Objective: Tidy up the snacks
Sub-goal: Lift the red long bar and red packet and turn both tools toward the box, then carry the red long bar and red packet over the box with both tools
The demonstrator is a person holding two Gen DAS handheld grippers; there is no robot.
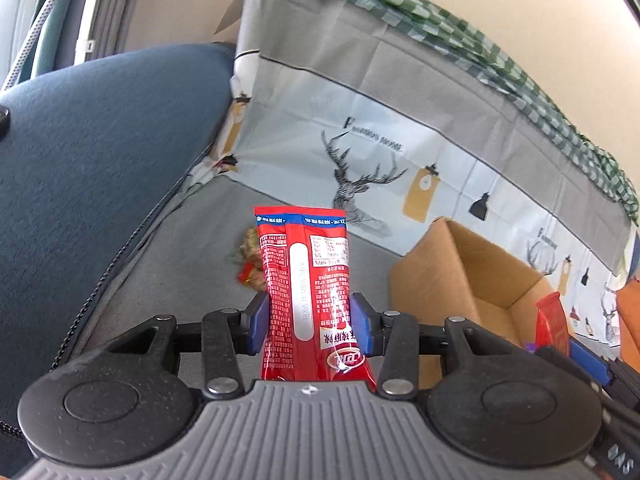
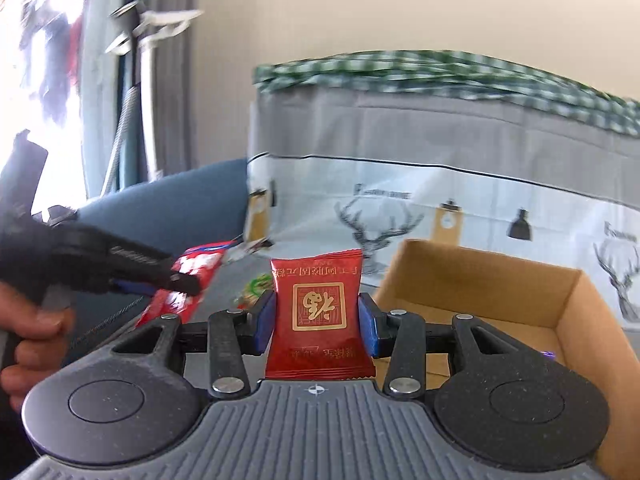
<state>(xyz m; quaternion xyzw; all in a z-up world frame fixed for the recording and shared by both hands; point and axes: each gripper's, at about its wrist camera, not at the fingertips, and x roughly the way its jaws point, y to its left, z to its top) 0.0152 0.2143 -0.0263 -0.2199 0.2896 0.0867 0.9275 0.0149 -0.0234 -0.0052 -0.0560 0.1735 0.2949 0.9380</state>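
My left gripper [image 1: 310, 326] is shut on a long red snack packet [image 1: 306, 280], held upright above the grey sofa seat. My right gripper [image 2: 316, 320] is shut on a small dark red square packet [image 2: 318, 312] with a gold emblem. An open cardboard box [image 1: 460, 276] sits on the seat to the right; in the right wrist view the box [image 2: 480, 292] lies just right of my right gripper. A loose brownish-green snack [image 1: 252, 256] lies on the seat beyond the left gripper. The left gripper with its red packet [image 2: 188, 280] shows at the left of the right wrist view.
A large grey fabric storage bag with deer prints [image 1: 400, 128] stands behind the box, with a green checked cloth [image 1: 440, 20] on top. A blue sofa cushion [image 1: 100, 152] rises at the left. An orange thing [image 1: 628, 320] shows at the far right edge.
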